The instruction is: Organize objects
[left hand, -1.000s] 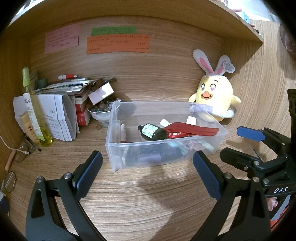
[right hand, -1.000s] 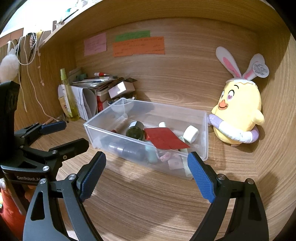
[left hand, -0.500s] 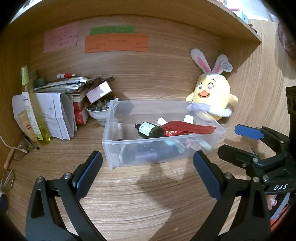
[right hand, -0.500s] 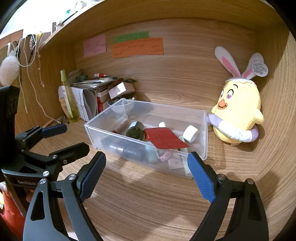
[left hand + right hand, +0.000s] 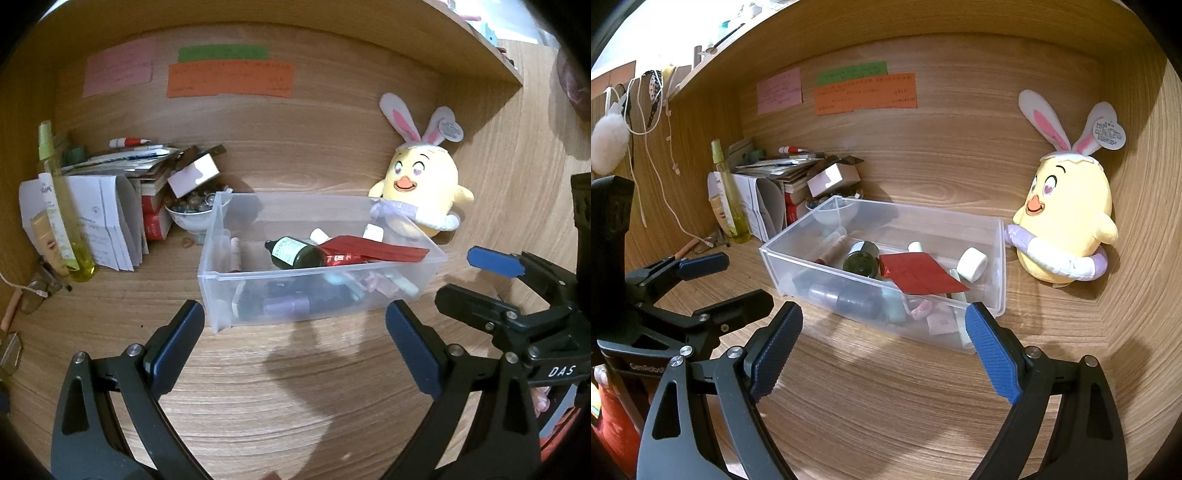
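Observation:
A clear plastic bin point(image 5: 218, 291) point(image 5: 1000, 266) stands on the wooden desk. It holds a dark green bottle point(image 5: 295, 253) point(image 5: 862, 256), a red packet point(image 5: 373, 251) point(image 5: 919, 275), a white roll point(image 5: 972, 263) and several small cosmetics. My left gripper point(image 5: 293, 347) is open and empty, a little short of the bin's front wall. My right gripper point(image 5: 882, 350) is open and empty, in front of the bin's near corner. Each gripper shows at the edge of the other's view point(image 5: 491, 280) point(image 5: 713, 284).
A yellow plush chick with bunny ears point(image 5: 421, 188) point(image 5: 1067, 221) sits right of the bin. Papers and books point(image 5: 110, 206), a small bowl point(image 5: 190, 216), a yellow spray bottle point(image 5: 61, 210) and glasses point(image 5: 33, 295) lie at the left. Sticky notes point(image 5: 229, 79) are on the back wall.
Both grippers have drawn back slightly from the bin, which looks a little smaller and further off. Both stay open and empty.

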Demonstrator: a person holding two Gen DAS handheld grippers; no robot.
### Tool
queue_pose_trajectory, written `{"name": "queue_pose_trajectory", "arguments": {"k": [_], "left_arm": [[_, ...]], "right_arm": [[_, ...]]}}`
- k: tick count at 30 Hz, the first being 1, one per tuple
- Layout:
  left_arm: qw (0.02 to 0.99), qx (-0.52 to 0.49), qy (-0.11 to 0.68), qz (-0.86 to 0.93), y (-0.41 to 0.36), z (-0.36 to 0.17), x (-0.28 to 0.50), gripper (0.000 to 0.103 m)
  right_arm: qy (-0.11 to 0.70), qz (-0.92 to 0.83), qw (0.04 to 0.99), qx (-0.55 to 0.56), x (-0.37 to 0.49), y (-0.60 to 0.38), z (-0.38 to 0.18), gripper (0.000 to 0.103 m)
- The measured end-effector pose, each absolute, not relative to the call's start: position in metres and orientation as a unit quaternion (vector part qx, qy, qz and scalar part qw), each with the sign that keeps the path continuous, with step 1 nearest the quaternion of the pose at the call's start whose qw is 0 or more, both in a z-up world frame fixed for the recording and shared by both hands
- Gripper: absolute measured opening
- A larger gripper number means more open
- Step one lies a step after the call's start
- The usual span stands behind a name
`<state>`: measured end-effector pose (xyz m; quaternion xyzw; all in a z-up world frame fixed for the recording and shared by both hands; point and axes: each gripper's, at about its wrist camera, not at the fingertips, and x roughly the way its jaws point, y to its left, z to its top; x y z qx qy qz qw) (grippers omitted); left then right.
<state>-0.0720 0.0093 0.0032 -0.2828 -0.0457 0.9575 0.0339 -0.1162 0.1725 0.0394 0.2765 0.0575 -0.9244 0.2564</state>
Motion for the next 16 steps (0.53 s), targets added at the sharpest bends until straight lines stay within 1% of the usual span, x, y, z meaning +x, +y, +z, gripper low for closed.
{"name": "queue_pose_trajectory", "arguments": {"k": [5,16], "left_arm": [[0.035,-0.287,-0.056,0.956,0.0054,0.0016,-0.0735,0.1],[0.038,-0.286,-0.053,0.956,0.0061,0.0014,-0.0722,0.1]], "right_arm": [[0.057,-0.924,0.257,0.278,-0.1176,0.1733,0.0385,0.088],[0.053,-0.924,0.253,0.282,-0.1156,0.1716,0.0361,0.088]]}}
